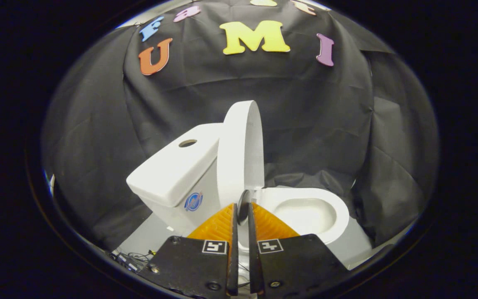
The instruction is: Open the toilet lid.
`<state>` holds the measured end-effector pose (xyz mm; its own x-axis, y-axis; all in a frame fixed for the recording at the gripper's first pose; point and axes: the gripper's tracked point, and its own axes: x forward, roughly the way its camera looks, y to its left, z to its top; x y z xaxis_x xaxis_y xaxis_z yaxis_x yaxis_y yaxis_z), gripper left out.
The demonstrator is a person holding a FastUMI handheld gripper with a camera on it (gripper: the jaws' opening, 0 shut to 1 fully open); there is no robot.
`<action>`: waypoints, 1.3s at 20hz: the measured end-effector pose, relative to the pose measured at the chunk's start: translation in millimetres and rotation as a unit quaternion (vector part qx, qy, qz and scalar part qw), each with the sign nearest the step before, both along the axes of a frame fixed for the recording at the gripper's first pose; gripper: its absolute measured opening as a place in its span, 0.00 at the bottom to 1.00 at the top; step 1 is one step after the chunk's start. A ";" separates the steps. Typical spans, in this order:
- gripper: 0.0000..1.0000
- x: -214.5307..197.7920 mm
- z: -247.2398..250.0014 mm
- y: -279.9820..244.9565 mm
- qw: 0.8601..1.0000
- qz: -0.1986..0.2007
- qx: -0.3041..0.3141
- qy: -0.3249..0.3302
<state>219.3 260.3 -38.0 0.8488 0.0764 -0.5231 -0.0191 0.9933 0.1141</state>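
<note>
A white toilet stands just ahead of my fingers, against the black cloth wall. Its lid (239, 153) is raised upright and rests near the tank (172, 174), which has a round hole on top. The seat and open bowl (305, 214) lie to the right, beyond my right finger. A small dark round handle (243, 199) at the lid's lower edge sits between my fingertips. My gripper (242, 209) is shut on it, with only a narrow slit left between the fingers.
The toilet stands on a pale grey floor (147, 238). A small dark device with loose cables (133, 258) lies on the floor left of my fingers. Black cloth hangs close behind and on both sides of the toilet.
</note>
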 end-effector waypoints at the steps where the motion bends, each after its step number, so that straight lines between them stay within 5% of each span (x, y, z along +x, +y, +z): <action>1: 0.14 0.8 -0.3 2.5 1.000 0.002 0.002 0.001; 26: 0.18 10.9 -5.4 55.4 0.996 0.060 -0.058 0.008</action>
<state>230.2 315.7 -43.4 0.8282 0.1151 -0.5485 -0.1379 0.9905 -0.0004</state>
